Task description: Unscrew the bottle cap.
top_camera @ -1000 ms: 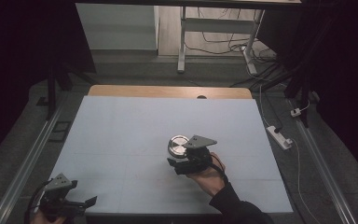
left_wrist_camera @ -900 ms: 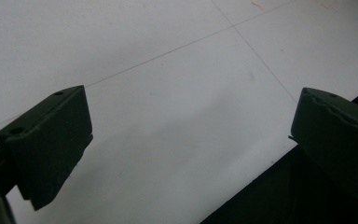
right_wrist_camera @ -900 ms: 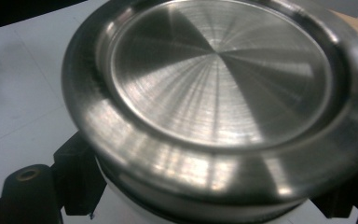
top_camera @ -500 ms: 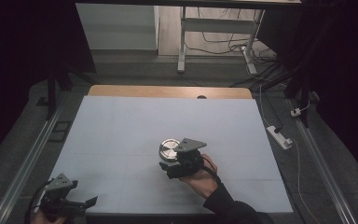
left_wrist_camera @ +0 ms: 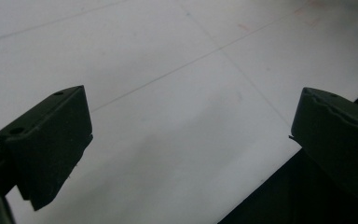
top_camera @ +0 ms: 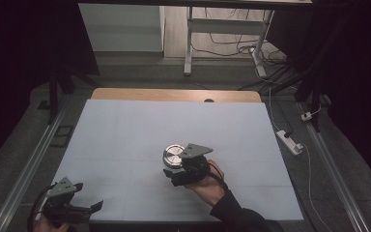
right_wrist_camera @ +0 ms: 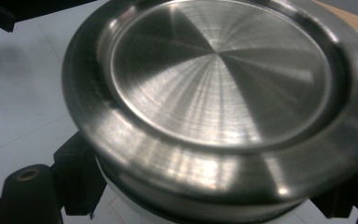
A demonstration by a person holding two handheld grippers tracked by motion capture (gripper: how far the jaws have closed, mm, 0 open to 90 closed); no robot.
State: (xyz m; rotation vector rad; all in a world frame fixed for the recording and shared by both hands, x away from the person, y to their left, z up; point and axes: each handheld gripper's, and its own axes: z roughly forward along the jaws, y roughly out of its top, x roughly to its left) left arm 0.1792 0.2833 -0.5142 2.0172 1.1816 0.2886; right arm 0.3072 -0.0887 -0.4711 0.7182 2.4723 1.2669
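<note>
- Since a second ago the right gripper (top_camera: 174, 175) and the round metal container (top_camera: 174, 155) it carries have shifted leftward and a little toward the person's edge of the table; the left gripper (top_camera: 92, 207) has stayed where it was.
- The round metal container sits right at the tip of the right gripper, clamped between its black jaws, which press its sides below the lid rim (right_wrist_camera: 223, 163).
- The lid is brushed steel with fine concentric turning marks; no brand, label or writing can be read on it.
- The left gripper rests at the near left corner of the table, well apart from the container, its jaws spread wide with nothing between them.
- Under both grippers lies the pale blue table mat (top_camera: 125, 130), bare ahead of the container.
- Beyond the mat's far edge a wooden strip (top_camera: 174, 94) shows; off to the right of the right gripper a white power strip (top_camera: 290, 141) lies on the floor.
</note>
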